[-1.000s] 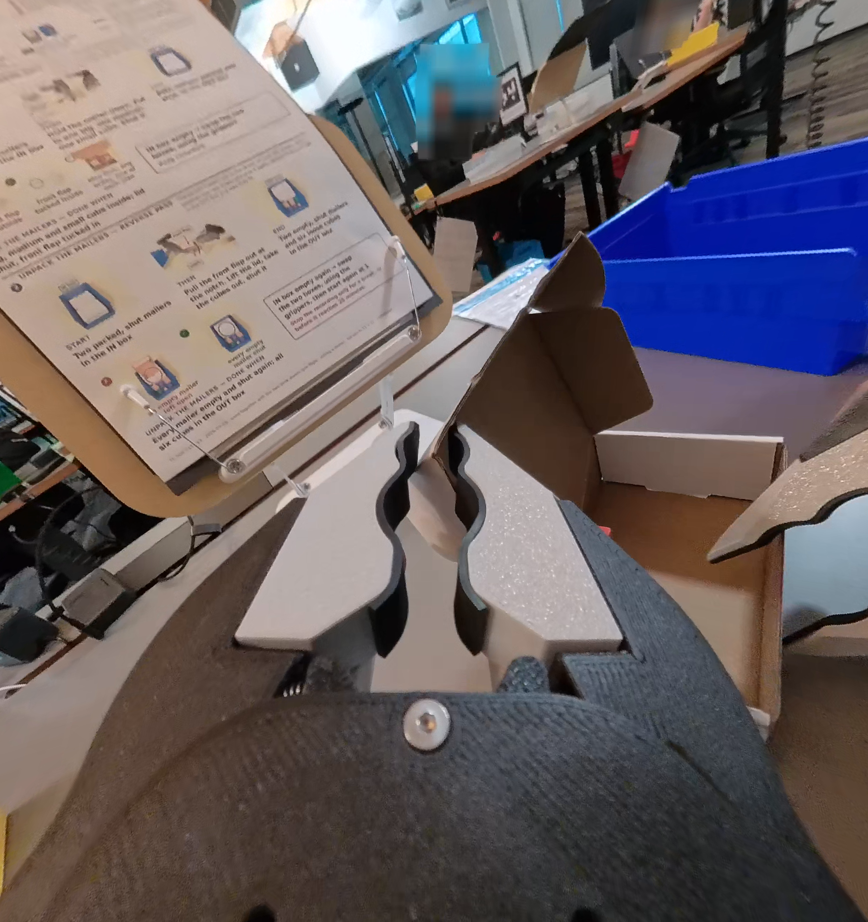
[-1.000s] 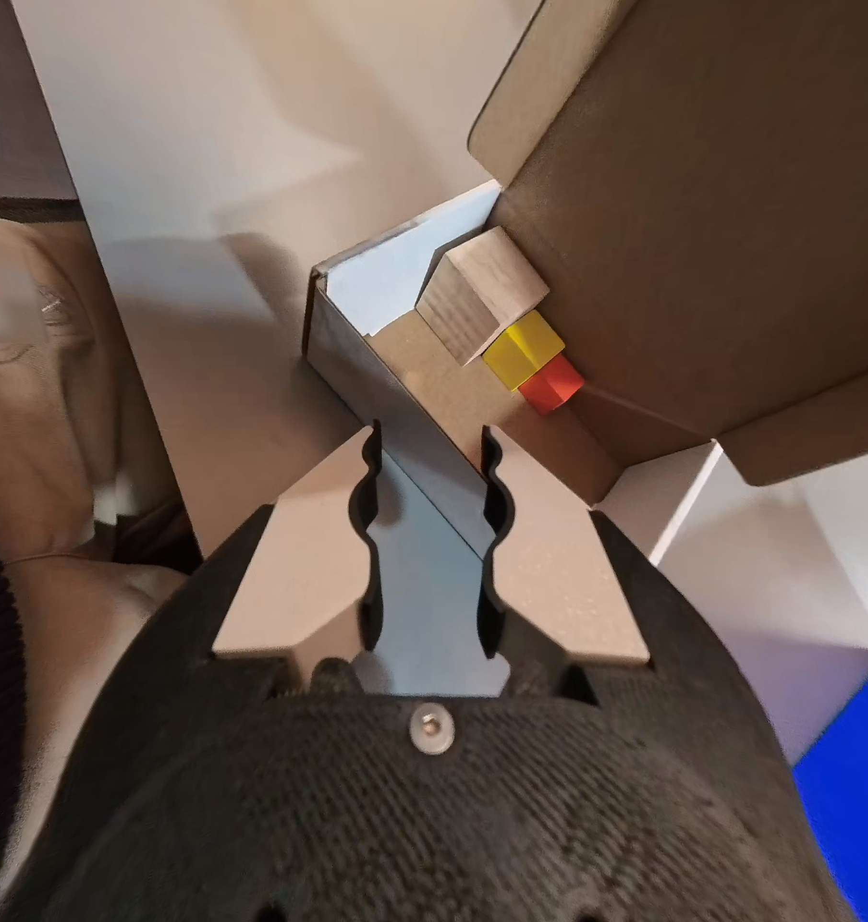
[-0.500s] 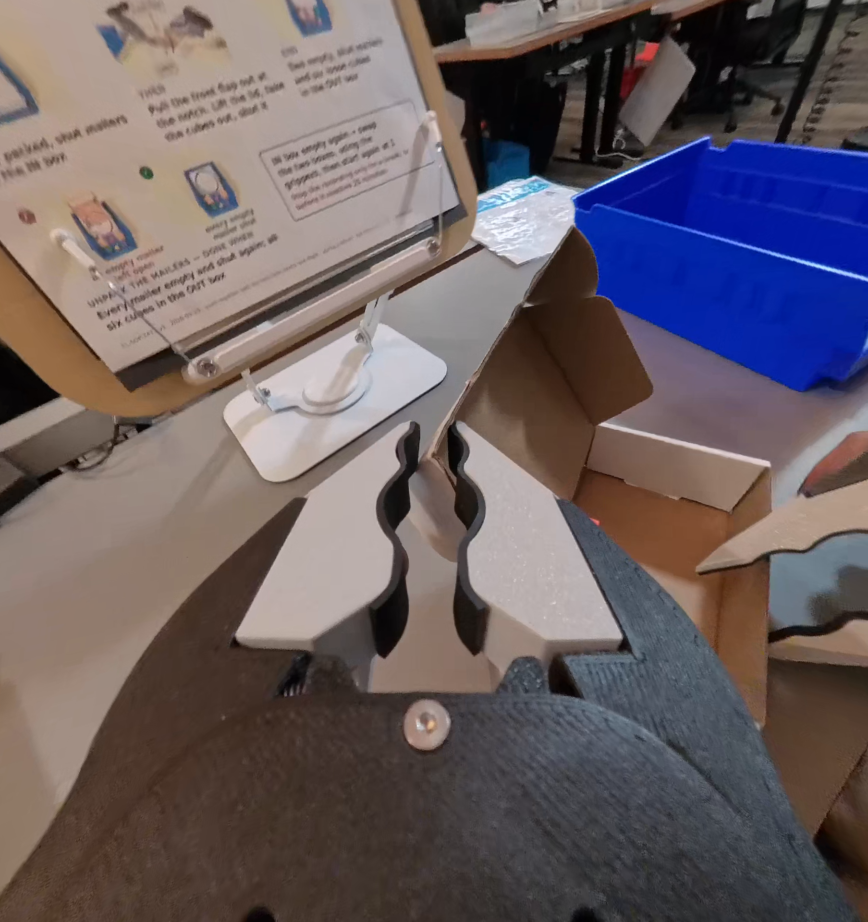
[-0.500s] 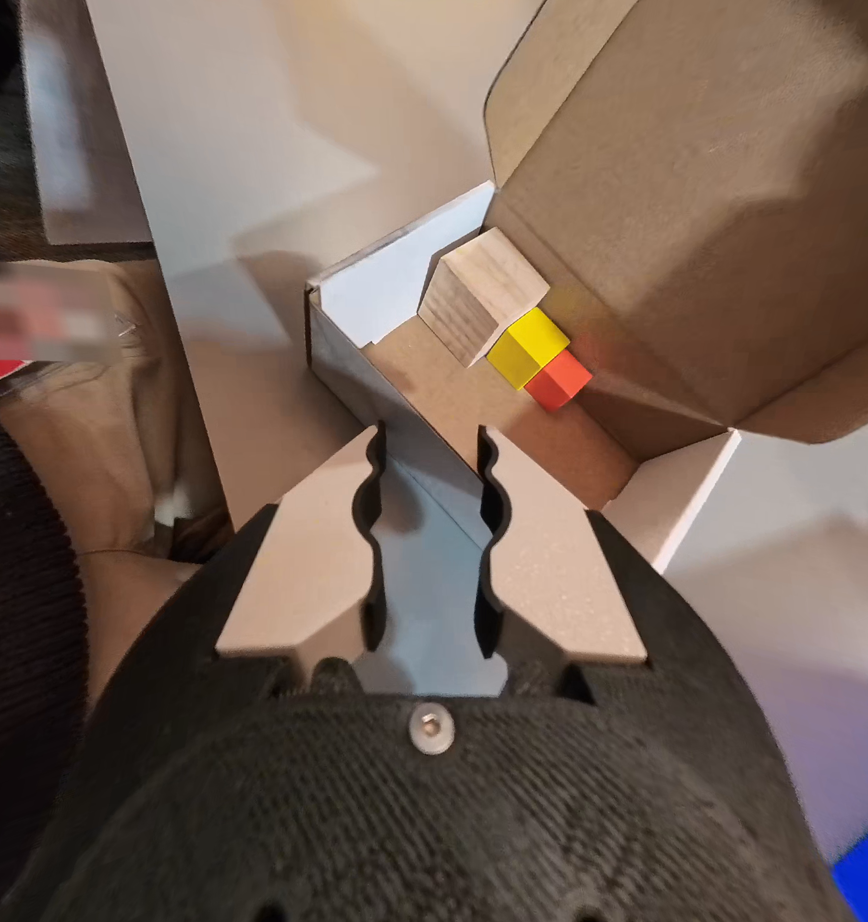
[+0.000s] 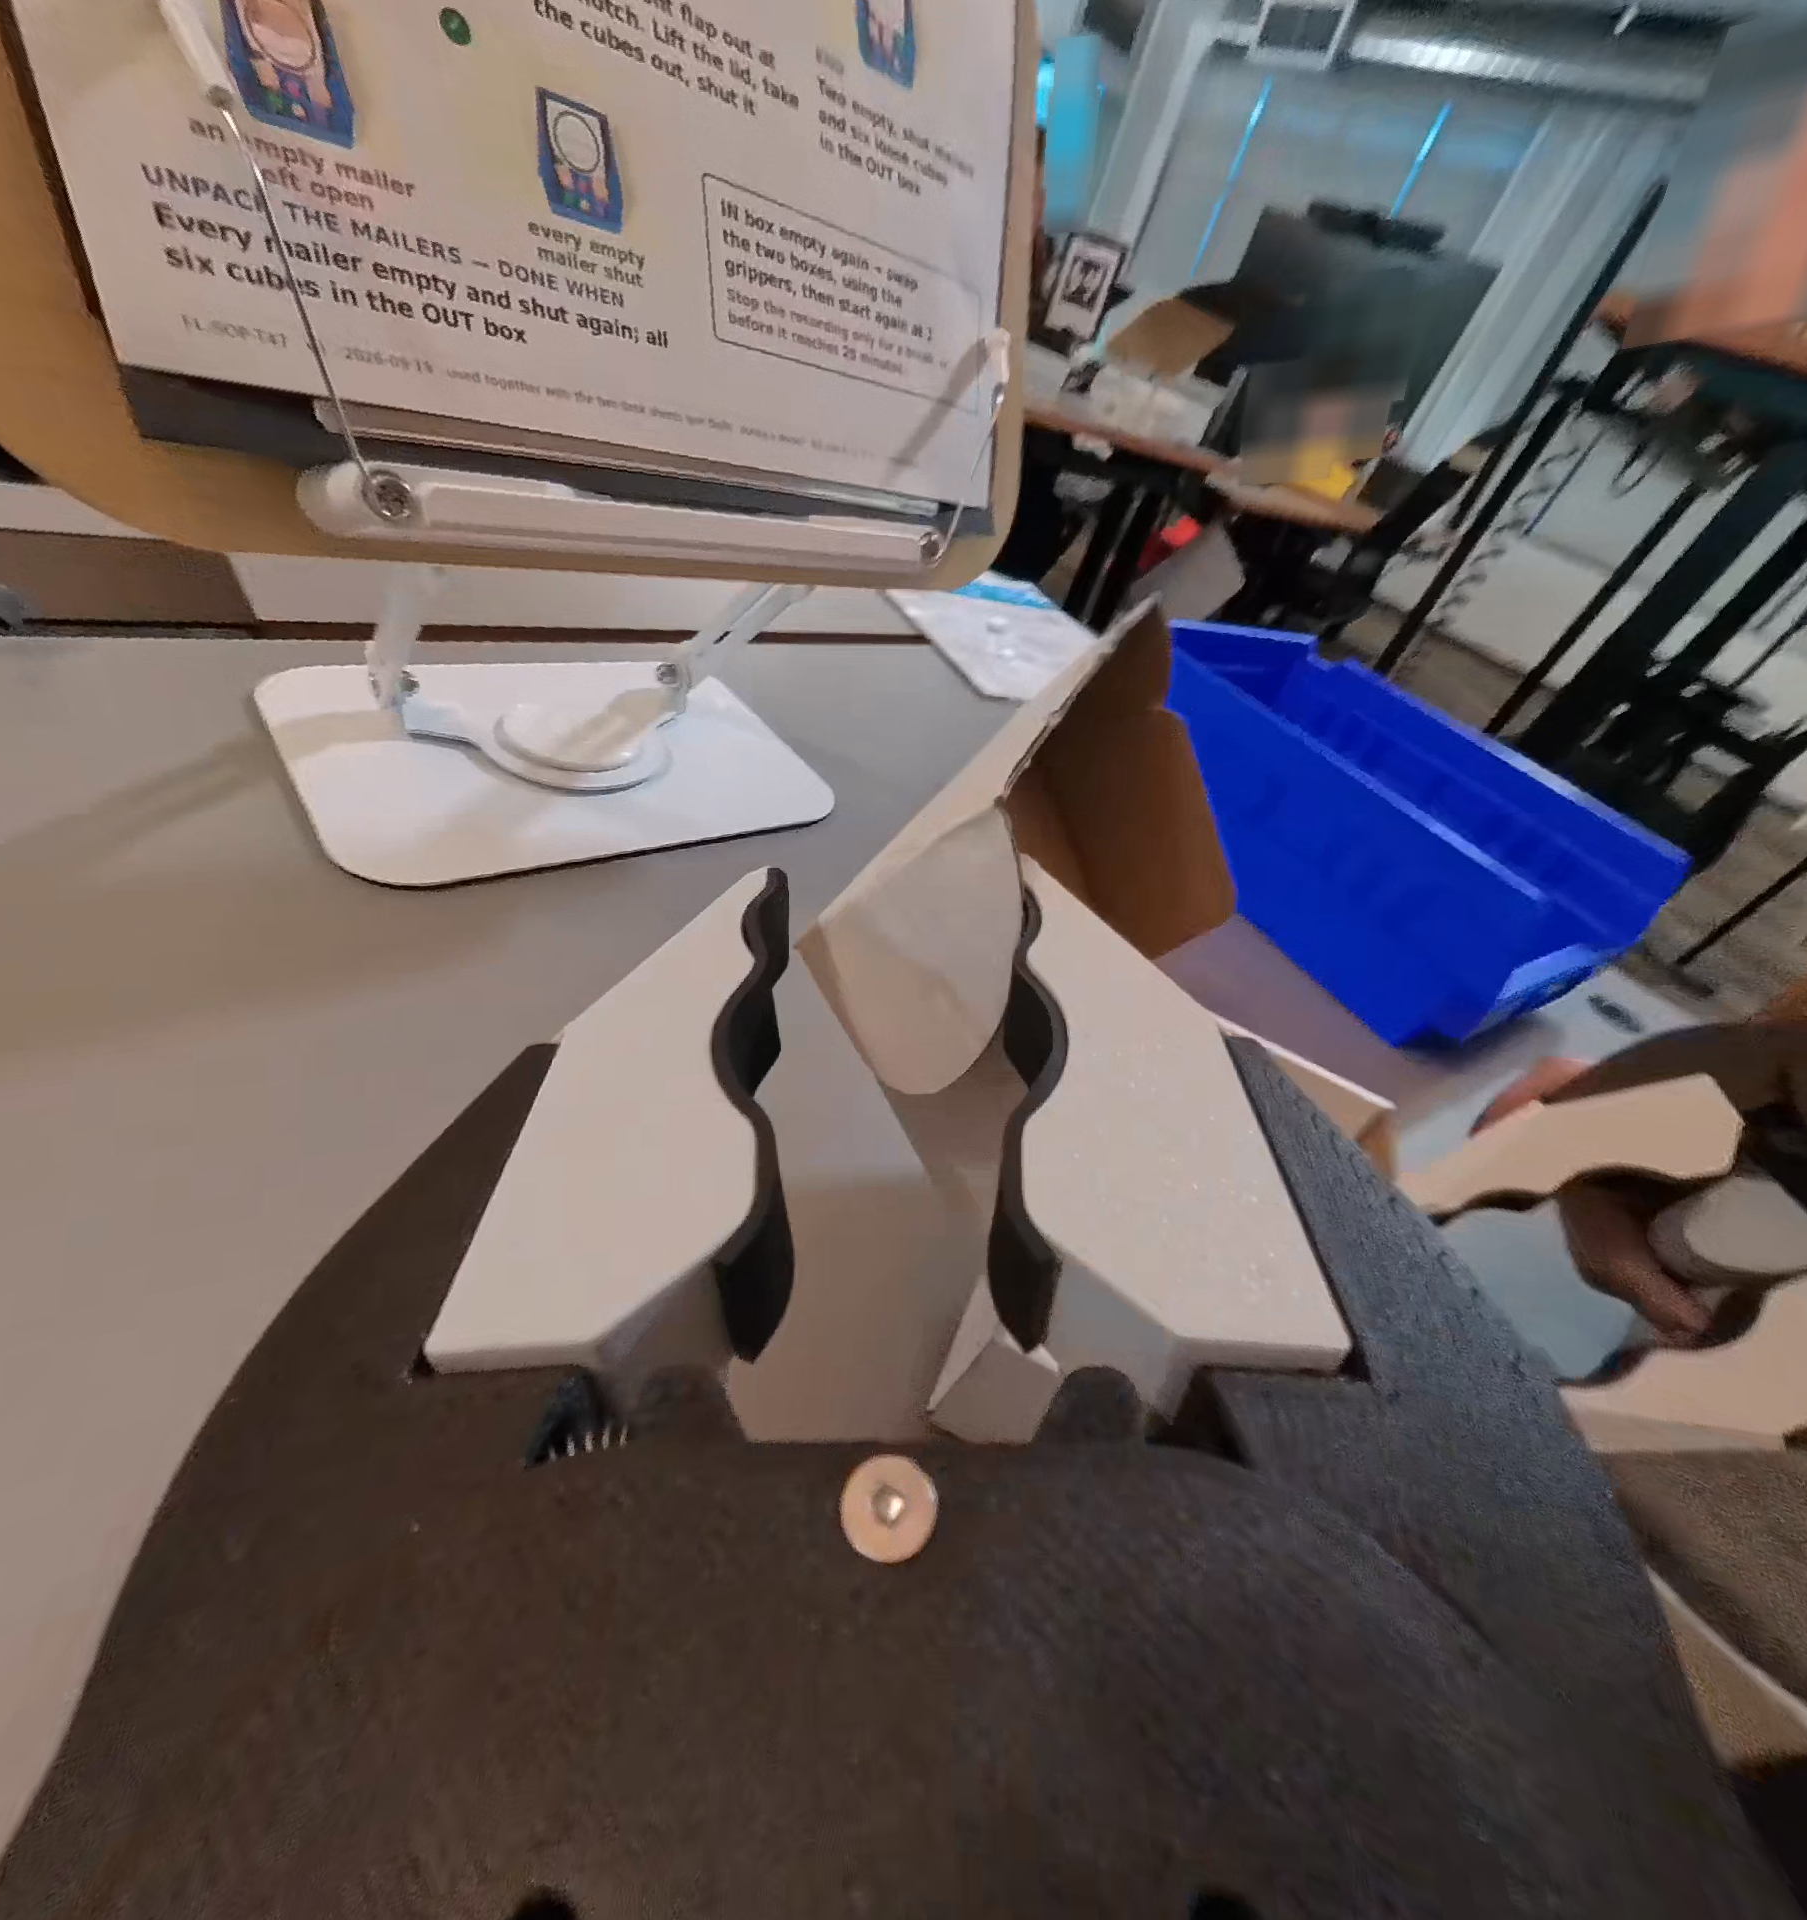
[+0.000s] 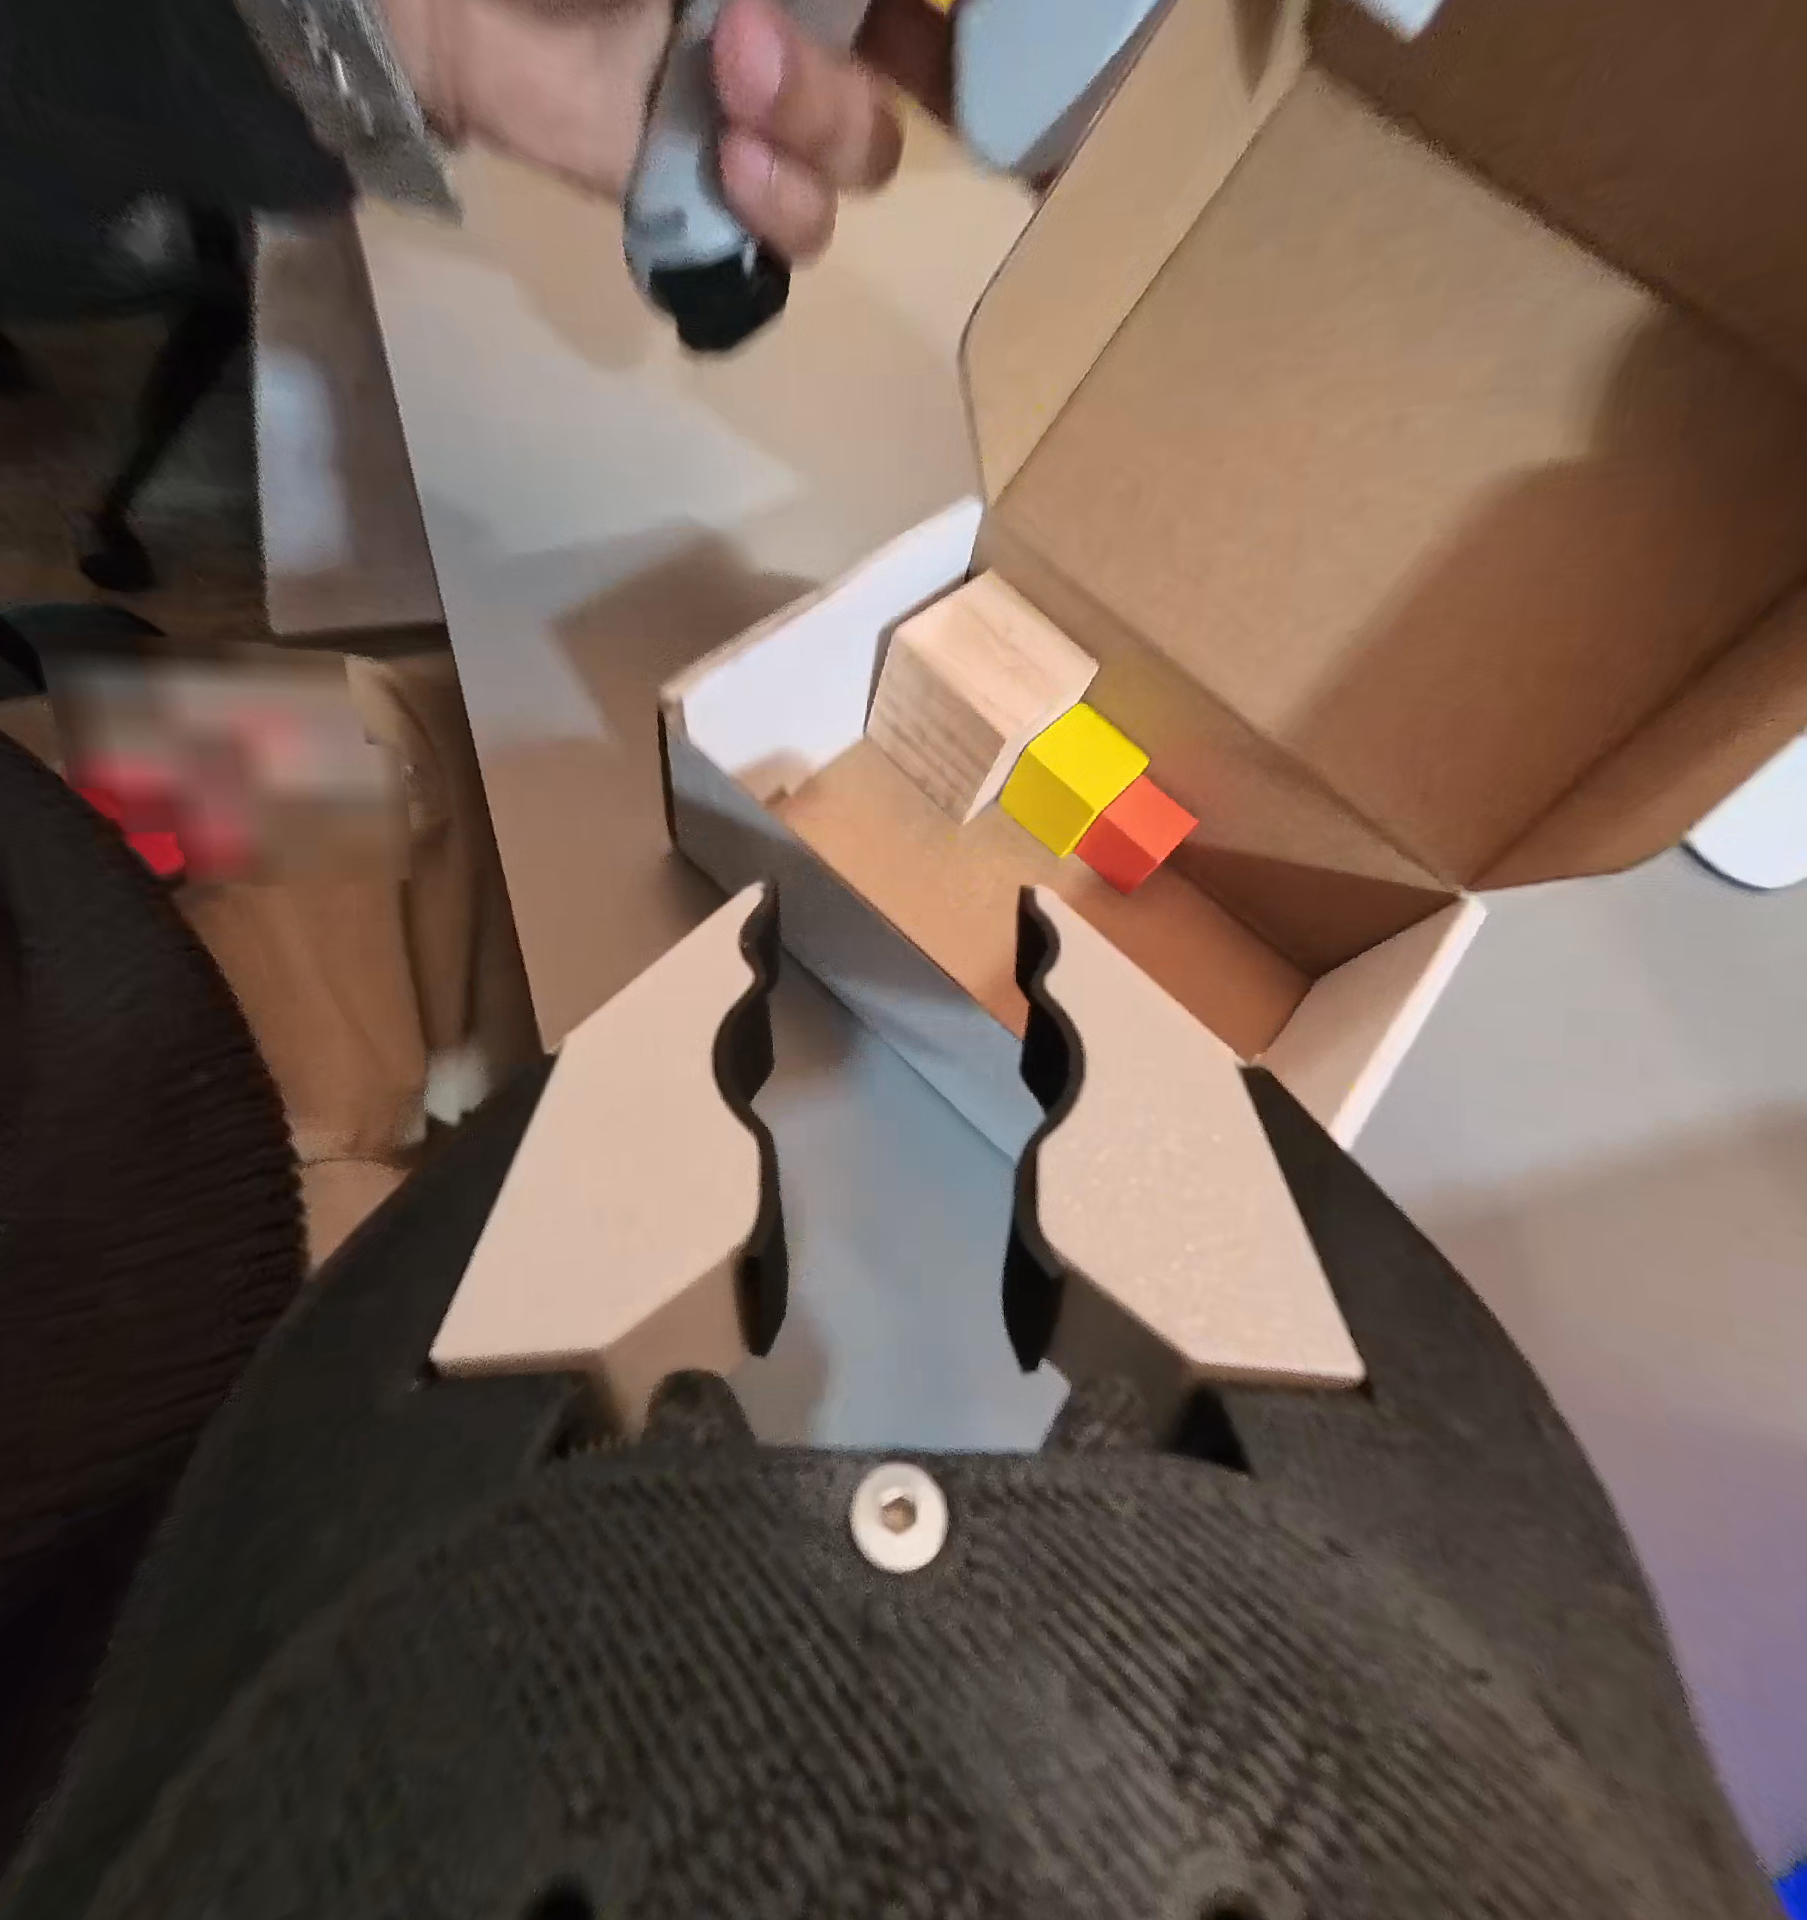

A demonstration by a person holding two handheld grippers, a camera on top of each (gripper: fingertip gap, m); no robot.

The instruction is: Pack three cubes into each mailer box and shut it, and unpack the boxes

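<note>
between the left gripper's (image 5: pixel 894 1039) fingers stands the lid flap (image 5: pixel 930 997) of the open box (image 6: pixel 982 977), leaning on the right finger with a clear gap to the left one, so the fingers are apart and grip nothing. the right gripper (image 6: pixel 894 1039) is apart too, empty, straddling the box's near wall. three cubes sit inside against the back fold: wood (image 6: pixel 966 696), yellow (image 6: pixel 1070 779), red (image 6: pixel 1138 831), touching in a row. the lid (image 6: pixel 1398 520) stands raised. with the flap only resting, the lid may spring back or drop skewed, and its side ears could fold outside the walls and jam the close. pushing on the near wall may slide the box across the table (image 5: pixel 203 987) toward the stand (image 5: pixel 525 769) or the blue bin (image 5: pixel 1398 831).
</note>
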